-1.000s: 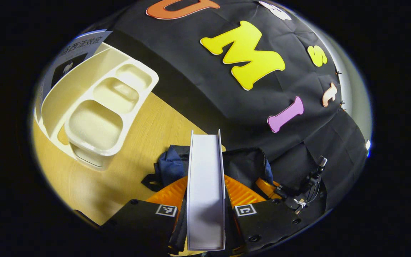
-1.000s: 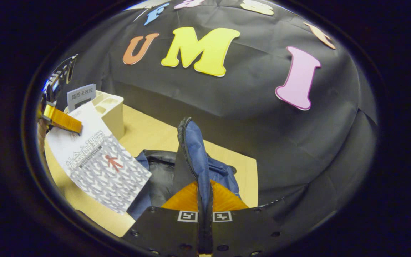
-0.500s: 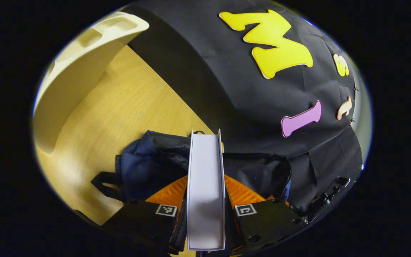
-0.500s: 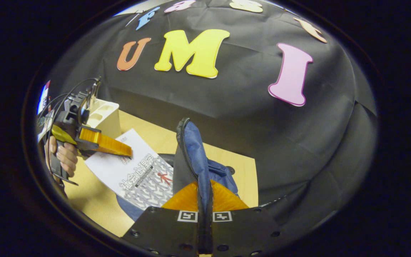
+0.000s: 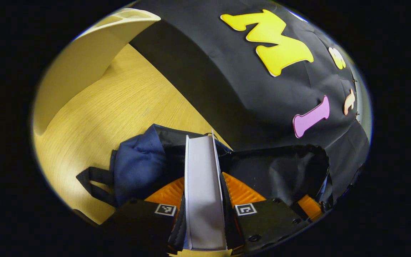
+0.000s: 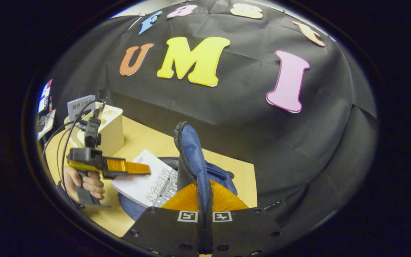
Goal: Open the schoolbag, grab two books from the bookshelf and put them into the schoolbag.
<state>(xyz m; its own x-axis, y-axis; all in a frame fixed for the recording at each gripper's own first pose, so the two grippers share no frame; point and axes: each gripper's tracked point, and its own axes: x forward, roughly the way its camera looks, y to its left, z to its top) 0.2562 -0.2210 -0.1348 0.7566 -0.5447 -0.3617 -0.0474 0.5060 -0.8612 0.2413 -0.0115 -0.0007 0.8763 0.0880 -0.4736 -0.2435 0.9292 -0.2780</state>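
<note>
wooden tabletop (image 5: 120, 103) carries the open schoolbag (image 5: 137, 167); right gripper (image 6: 204, 200) clamps its flap (image 6: 191, 150) upright, left gripper (image 5: 202, 192) clamps a book (image 5: 202, 185) at the schoolbag's mouth; another book waits in the bookshelf (image 6: 111, 125) beyond it

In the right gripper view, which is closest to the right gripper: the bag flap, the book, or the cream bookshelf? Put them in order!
1. Bag flap: pinched in the right gripper, dead centre.
2. Book: just left of the flap, held by the left gripper over the schoolbag.
3. Cream bookshelf: far left, at the table's back.
</note>
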